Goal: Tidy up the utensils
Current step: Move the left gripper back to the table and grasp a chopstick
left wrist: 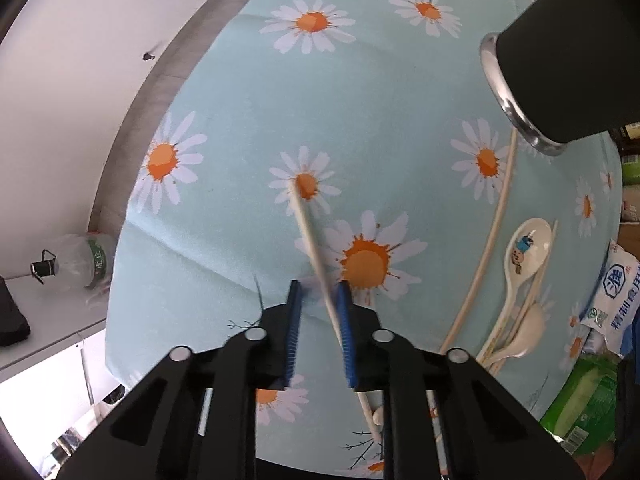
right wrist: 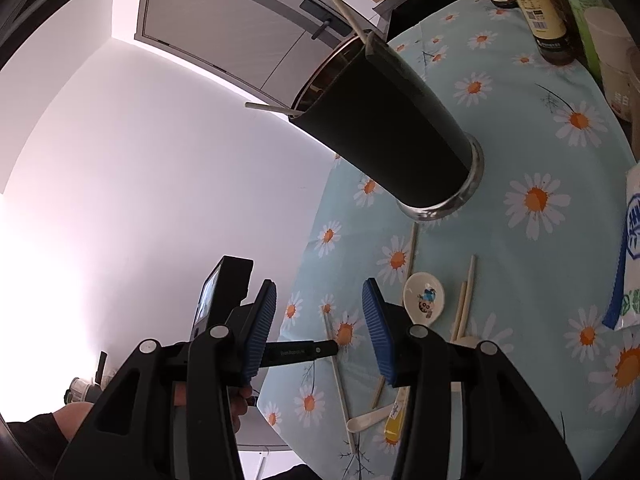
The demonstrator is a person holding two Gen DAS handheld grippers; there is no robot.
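Chopstick (left wrist: 316, 256) lying on worktop (left wrist: 248, 128), between the pads of left tool (left wrist: 318, 300), jaws apart, not yet clamped. Better to close squarely near the middle, lift level, then carry to holder (right wrist: 384, 128). Right tool (right wrist: 320, 312) apart, holding nothing.

One black holder (right wrist: 384, 128) stands on the cloth with two chopsticks (right wrist: 346, 16) in it. About five more chopsticks (left wrist: 316, 248) lie loose, the count uncertain. Three spoons (right wrist: 424, 298) lie there; several bottles (right wrist: 536, 4) stand behind.
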